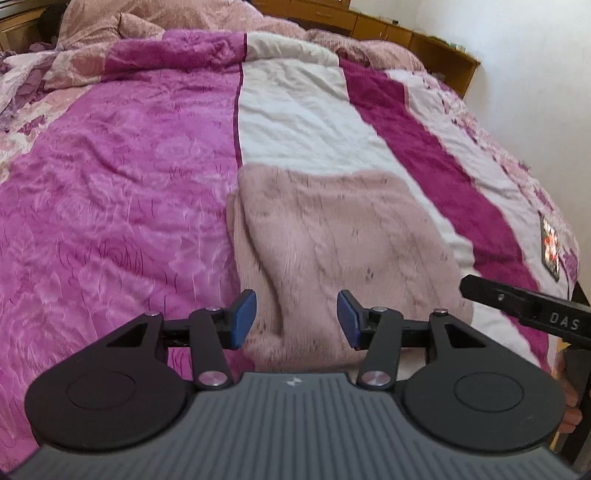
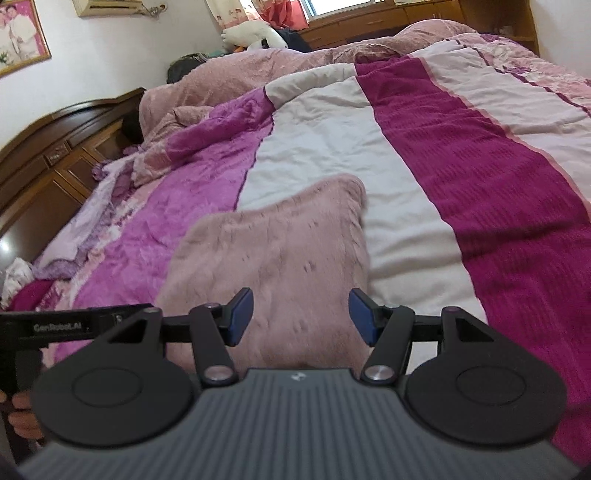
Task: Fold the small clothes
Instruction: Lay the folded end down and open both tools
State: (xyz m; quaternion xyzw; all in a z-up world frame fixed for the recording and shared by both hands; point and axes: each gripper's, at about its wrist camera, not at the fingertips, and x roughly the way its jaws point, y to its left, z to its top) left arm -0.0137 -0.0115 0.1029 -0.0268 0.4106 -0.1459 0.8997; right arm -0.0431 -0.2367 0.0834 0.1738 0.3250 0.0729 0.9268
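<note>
A fuzzy pale-pink knitted garment point(image 1: 332, 229) point(image 2: 273, 251) lies folded flat on the bed, across the white and magenta stripes of the quilt point(image 1: 295, 110) point(image 2: 325, 140). My left gripper point(image 1: 296, 319) hovers over the garment's near edge with its blue pads point(image 1: 243, 319) apart and nothing between them. My right gripper point(image 2: 303, 317) also hangs above the near edge, open, with empty blue pads point(image 2: 364, 317). The two tools are side by side: the right tool's black body point(image 1: 524, 310) shows in the left wrist view, and the left tool's body point(image 2: 74, 325) in the right wrist view.
A heaped pink blanket point(image 2: 258, 74) lies at the far end of the bed. A wooden headboard point(image 2: 55, 147) is on the left and wooden cabinets point(image 1: 406, 33) stand behind. A small dark object with red spots point(image 1: 550, 243) rests near the quilt's right edge.
</note>
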